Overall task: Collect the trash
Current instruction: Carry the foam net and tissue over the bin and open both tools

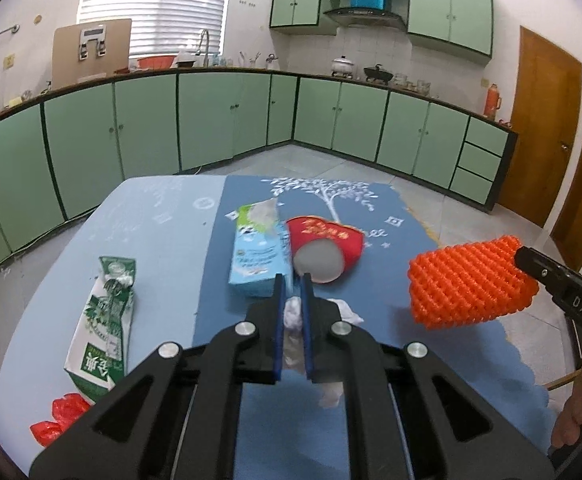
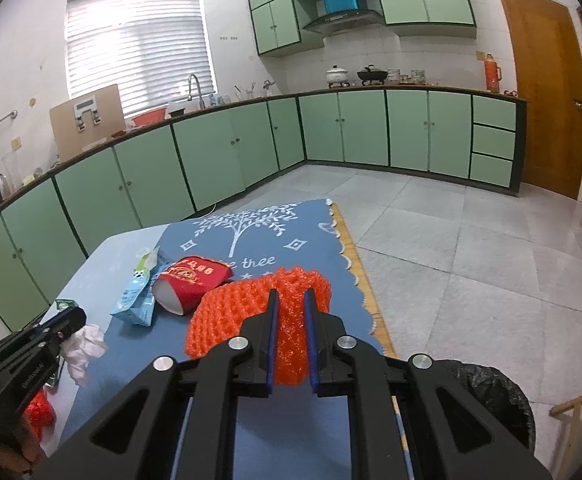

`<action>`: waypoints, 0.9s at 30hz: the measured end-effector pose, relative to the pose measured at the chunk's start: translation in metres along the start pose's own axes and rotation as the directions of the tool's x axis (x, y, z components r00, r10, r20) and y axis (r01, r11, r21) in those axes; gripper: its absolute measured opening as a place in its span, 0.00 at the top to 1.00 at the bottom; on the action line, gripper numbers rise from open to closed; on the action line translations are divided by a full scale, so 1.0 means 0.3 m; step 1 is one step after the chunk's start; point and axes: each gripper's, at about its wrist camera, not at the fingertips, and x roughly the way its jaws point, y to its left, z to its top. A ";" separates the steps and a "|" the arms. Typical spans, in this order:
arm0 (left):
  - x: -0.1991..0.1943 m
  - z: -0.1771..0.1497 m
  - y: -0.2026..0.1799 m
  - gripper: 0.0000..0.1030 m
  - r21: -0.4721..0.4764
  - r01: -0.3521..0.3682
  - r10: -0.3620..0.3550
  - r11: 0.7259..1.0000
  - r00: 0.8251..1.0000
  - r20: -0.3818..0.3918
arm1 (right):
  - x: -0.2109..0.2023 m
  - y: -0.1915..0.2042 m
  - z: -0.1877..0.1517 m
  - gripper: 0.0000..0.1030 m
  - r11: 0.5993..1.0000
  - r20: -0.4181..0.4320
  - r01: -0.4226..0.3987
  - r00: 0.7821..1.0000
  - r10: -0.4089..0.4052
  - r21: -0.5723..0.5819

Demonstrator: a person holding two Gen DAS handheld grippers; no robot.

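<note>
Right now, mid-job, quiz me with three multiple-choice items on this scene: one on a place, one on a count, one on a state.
1. Where does the black-lined trash bin stand?
A. on the table
B. on the floor off the table's right edge
C. on the kitchen counter

2. How many cartons lie on the table?
A. two
B. four
C. none

3. What does the left gripper hold?
A. nothing, jaws wide open
B. the red paper cup
C. a crumpled white tissue

Key: 1 B, the right wrist view shows the bin low beside the mat's scalloped edge. 2 A, a green-and-white carton and a blue carton. 3 C, the white tissue sits pinched between its jaws; the red paper cup lies tipped on the mat, while the right gripper grips the orange foam net.
</note>
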 end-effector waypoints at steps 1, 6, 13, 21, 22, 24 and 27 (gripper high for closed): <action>-0.001 0.003 -0.012 0.94 0.003 0.006 -0.006 1.000 1.000 0.004 | -0.007 -0.010 0.001 0.88 1.000 0.003 0.004 1.000 -0.004 0.002; 0.001 0.022 -0.079 0.94 0.023 0.039 -0.039 0.999 0.999 0.017 | -0.045 -0.063 0.007 0.88 0.999 0.019 0.030 0.999 -0.031 0.013; 0.005 0.012 -0.237 0.94 0.071 0.114 -0.115 0.991 0.993 0.015 | -0.115 -0.167 -0.004 0.88 0.995 0.035 0.088 0.995 -0.089 0.040; 0.013 -0.036 -0.449 0.94 0.134 0.223 -0.223 0.966 0.975 -0.017 | -0.203 -0.359 -0.057 0.88 0.977 0.030 0.187 0.981 -0.191 0.101; 0.012 -0.042 -0.476 0.94 0.141 0.240 -0.239 0.961 0.971 -0.021 | -0.211 -0.376 -0.065 0.88 0.974 0.028 0.198 0.979 -0.202 0.107; 0.013 -0.052 -0.528 0.94 0.153 0.265 -0.264 0.952 0.964 -0.028 | -0.234 -0.424 -0.085 0.88 0.967 0.022 0.224 0.973 -0.228 0.123; 0.010 -0.069 -0.599 0.94 0.167 0.308 -0.306 0.937 0.951 -0.038 | -0.267 -0.486 -0.115 0.88 0.954 0.012 0.263 0.963 -0.268 0.140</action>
